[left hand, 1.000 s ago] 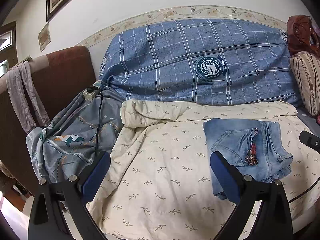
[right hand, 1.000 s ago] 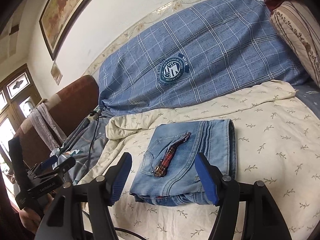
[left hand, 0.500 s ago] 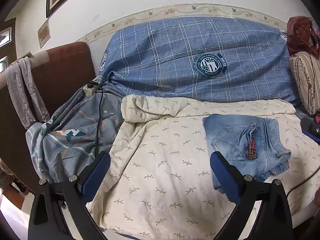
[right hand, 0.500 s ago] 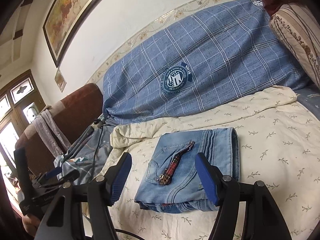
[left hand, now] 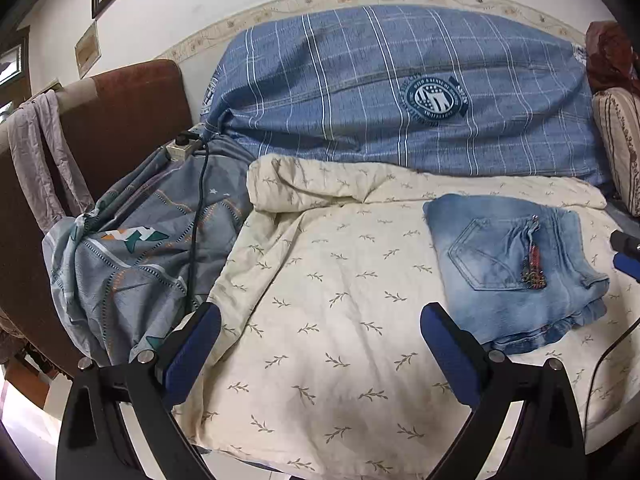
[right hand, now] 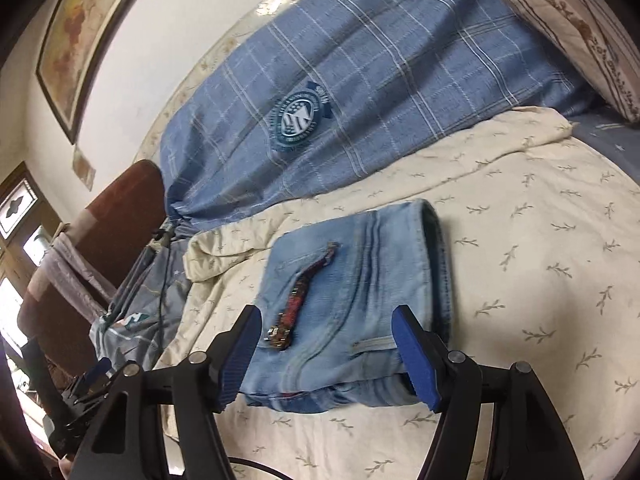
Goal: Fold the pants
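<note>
The folded light-blue jeans (left hand: 512,264) lie on the cream leaf-print quilt (left hand: 320,280), with a red plaid strap (left hand: 532,264) on the back pocket. My left gripper (left hand: 320,320) is open over bare quilt, left of the jeans, with nothing between its fingers. In the right wrist view the jeans (right hand: 360,280) and the strap (right hand: 300,300) fill the middle. My right gripper (right hand: 326,320) is open and hangs just over their near end, one finger on each side. The pads do not visibly press on the denim.
A blue plaid blanket (left hand: 400,92) is heaped along the wall behind. A grey patterned sheet (left hand: 140,248) with a power strip (left hand: 182,148) and black cable lies left, against a brown upholstered end (left hand: 120,120). A striped pillow (right hand: 568,28) sits at the right.
Both grippers have sunk toward the bed. The right gripper has rolled and come closer, so the near end of the jeans now sits between its fingers. The jeans themselves have not moved.
</note>
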Demonstrator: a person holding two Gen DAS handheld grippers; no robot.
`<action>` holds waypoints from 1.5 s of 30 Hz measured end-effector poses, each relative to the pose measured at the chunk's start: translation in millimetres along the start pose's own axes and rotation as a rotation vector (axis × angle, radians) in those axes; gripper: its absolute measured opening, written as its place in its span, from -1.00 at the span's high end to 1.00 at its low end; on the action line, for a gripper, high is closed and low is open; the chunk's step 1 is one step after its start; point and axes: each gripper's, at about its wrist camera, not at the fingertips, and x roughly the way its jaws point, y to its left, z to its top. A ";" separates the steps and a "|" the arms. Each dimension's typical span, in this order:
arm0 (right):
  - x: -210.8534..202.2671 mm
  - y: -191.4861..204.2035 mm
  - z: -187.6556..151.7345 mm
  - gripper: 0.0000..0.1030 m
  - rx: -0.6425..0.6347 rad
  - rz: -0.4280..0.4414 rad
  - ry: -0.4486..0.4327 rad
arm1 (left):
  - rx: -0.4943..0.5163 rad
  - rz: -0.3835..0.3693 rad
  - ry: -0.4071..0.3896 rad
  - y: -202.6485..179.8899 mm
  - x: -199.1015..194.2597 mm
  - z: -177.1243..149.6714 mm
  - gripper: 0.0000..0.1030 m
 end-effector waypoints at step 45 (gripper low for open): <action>1.3 -29.3 3.5 -0.38 0.042 -0.019 -0.034 | 0.011 0.016 -0.034 -7.8 5.1 14.1 -0.94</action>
